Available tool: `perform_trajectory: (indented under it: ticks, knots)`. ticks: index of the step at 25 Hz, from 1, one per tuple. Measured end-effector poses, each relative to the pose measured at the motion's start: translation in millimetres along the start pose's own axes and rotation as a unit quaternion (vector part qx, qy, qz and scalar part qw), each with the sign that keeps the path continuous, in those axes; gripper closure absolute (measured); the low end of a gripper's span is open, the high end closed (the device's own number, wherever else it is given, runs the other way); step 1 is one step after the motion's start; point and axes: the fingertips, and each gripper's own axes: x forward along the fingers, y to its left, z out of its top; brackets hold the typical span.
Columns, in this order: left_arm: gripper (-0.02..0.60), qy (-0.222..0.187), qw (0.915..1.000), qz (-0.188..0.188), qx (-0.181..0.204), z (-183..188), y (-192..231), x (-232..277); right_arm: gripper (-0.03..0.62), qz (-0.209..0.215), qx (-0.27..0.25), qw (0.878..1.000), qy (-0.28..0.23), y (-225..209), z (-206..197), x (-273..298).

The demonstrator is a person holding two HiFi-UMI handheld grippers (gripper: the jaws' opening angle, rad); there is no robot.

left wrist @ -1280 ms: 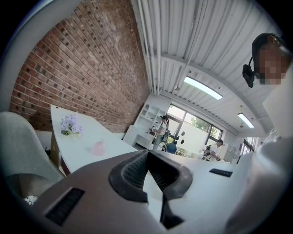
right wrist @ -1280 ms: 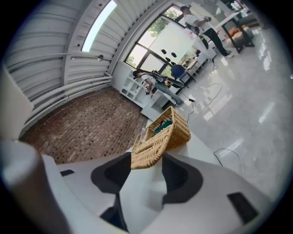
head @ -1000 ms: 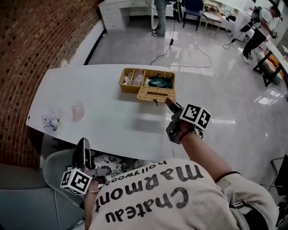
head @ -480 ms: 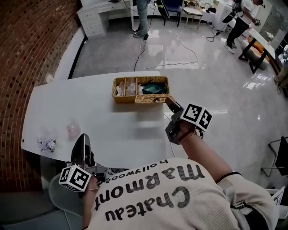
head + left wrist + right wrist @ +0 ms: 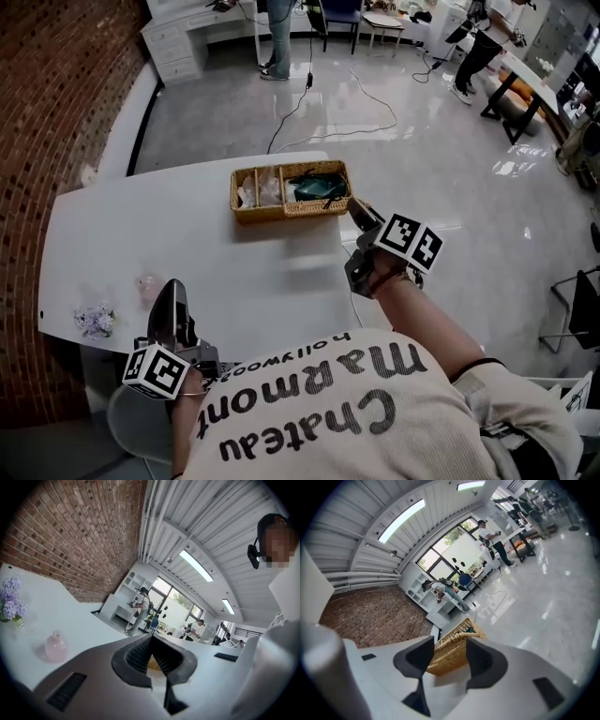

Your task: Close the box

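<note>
At the near right corner of the box [image 5: 289,192], the right hand-held gripper [image 5: 359,212] reaches forward with its jaws standing wide, having just opened a little further. Its own view shows a tilted wicker lid [image 5: 449,653] rising between the two pads, yet neither pad clearly presses on it, so the hand-held gripper seems to straddle the lid's edge rather than clamp it. That placement suits the job: the lid probably has to be tipped over the compartments, and a loose, wide stance lets it pivot. The box sits toward the far side of the white tabletop [image 5: 187,234], still open, with a teal item [image 5: 319,182] and some pale things [image 5: 258,190] showing inside. Well apart, at the tabletop's near edge, the left hand-held gripper [image 5: 172,291] has its jaws closed on nothing, just beside a pink bottle [image 5: 150,286] and near some purple flowers [image 5: 91,321], likely kept clear of the work.
</note>
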Motion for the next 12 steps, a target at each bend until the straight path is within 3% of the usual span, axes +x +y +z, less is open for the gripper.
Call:
perform_trajectory:
  ticks: [12]
  knots:
    - [0.58,0.011,0.9996,-0.022,-0.013,10.5,23.0,17.5,0.364,-0.058,-0.062,0.995,-0.059,8.0,14.8,5.0]
